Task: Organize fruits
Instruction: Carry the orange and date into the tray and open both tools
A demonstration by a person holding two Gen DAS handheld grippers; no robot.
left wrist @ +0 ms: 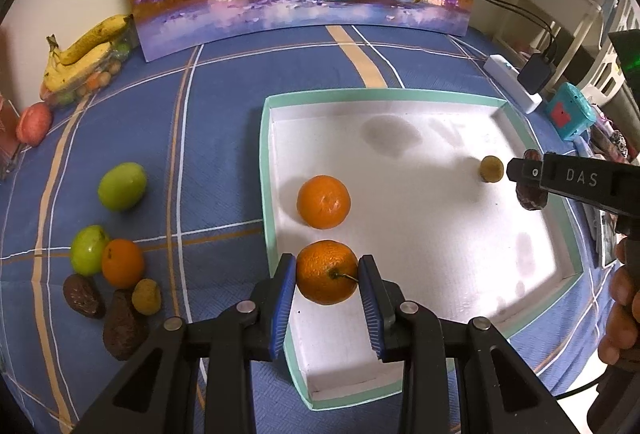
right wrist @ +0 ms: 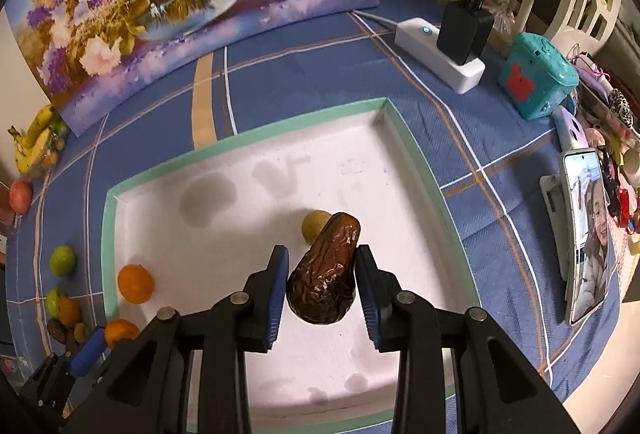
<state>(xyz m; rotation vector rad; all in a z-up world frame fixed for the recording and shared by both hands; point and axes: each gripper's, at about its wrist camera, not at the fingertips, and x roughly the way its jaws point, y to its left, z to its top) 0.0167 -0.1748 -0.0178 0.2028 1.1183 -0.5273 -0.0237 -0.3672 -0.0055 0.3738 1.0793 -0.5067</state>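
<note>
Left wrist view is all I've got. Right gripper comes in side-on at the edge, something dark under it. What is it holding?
Observer: A wrinkled dark brown date, clamped between the right gripper pads, over the white tray.
Operator: Anything beneath it in the tray?
Observer: A small yellow-green round fruit lies just beyond the date, partly hidden by its tip.
Operator: What's past the tray on that side? My view cuts off.
Observer: A phone propped upright on a stand, screen lit, on the blue cloth.
Operator: Can you see my gripper from there?
Observer: Yes, the left gripper shows at the lower left corner with its orange.
</note>
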